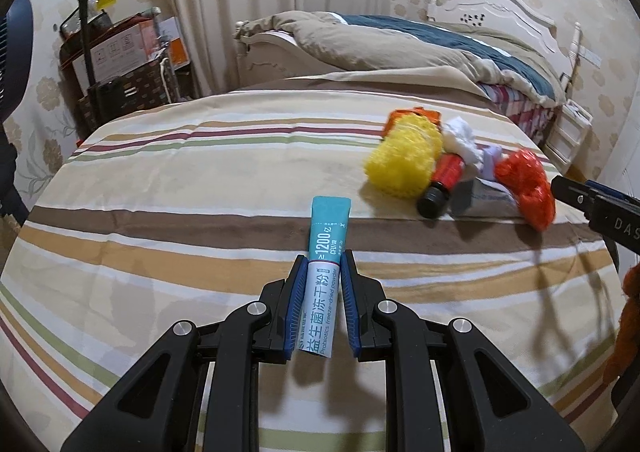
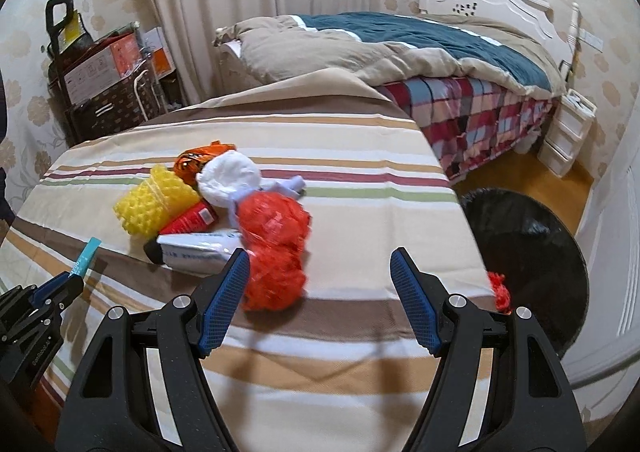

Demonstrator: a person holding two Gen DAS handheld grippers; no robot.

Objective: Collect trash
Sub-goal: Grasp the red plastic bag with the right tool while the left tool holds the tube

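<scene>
Trash here is split between my two grippers, and nearest of all is the probiotics sachet, already clamped in my left gripper. My blue pads press its lower half from both sides, and its long axis runs straight out along my fingers, teal end forward over the striped cloth.

My right gripper stands partly open and has hold of nothing. The red net bag lies just ahead of it, touching or very nearly touching the tip of the picture-left finger rather than centred in the gap (so I judge I would need to shift toward that side before closing). Its bulk runs roughly away from me, toward the pile.

Behind the net bag sit the white packet, the red bottle, the yellow foam piece, the white wad and an orange wrapper, all bunched together and touching.

Beyond the cloth's right edge, on the floor, is a dark round shape, probably the black bin bag, though blur leaves that uncertain. My right hand is nearer both to it and to the pile.
</scene>
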